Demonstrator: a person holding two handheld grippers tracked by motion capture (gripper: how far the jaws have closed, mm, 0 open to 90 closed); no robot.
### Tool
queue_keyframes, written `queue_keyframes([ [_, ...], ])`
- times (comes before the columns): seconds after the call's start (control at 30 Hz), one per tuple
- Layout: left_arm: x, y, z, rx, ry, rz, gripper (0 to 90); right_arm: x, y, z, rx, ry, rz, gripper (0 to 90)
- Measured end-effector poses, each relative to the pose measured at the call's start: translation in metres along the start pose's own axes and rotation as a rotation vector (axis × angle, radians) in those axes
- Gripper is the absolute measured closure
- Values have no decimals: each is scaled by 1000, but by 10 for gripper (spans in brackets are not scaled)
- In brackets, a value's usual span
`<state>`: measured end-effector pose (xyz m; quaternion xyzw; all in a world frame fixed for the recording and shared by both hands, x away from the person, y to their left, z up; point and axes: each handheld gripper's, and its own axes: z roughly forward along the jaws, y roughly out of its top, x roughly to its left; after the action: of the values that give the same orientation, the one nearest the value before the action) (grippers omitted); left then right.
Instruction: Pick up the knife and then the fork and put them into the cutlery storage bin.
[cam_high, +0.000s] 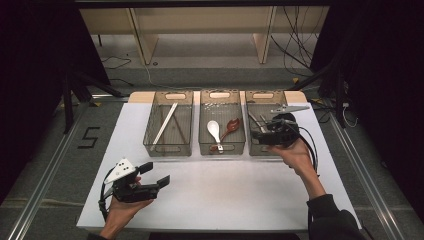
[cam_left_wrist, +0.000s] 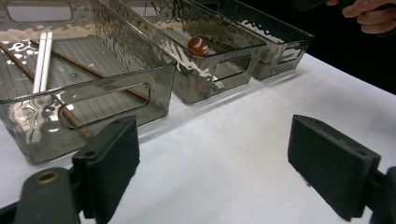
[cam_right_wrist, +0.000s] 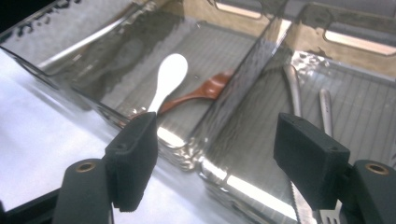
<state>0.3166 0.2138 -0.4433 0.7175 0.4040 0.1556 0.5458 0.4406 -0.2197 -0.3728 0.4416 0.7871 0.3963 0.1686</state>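
High view overhead; gripper views close, low (sharing middle bin (cam_high: 222, 122)).

Each hand carries a black, boxy left gripper (cam_high: 154, 174) or right gripper (cam_high: 260, 134) topped by a pale grey three-cornered plate with small dark screw dots. The jaws end in flat, matte black rectangular pads on arms with brass-ringed holes. Black cables loop from both bodies. The right forearm wears a dark sleeve (cam_high: 327, 215).

Dim room, dark at both sides; overhead light brightens the white tabletop (cam_high: 220, 195). Glare streaks the clear bins' (cam_right_wrist: 243, 70) walls. Soft focus; near tool pads (cam_left_wrist: 112, 158) blurred.
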Motion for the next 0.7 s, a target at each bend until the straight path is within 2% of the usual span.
queue_keyframes([
  [0.2,0,0,0,1,-1,1,163,13,-10,-7,-54,32,1,308],
  [0.37,0,0,0,3,-3,0,163,21,-21,-10,-79,87,9,294],
  [0.7,0,0,1,16,-5,5,163,40,-35,-22,-146,128,-11,288],
])
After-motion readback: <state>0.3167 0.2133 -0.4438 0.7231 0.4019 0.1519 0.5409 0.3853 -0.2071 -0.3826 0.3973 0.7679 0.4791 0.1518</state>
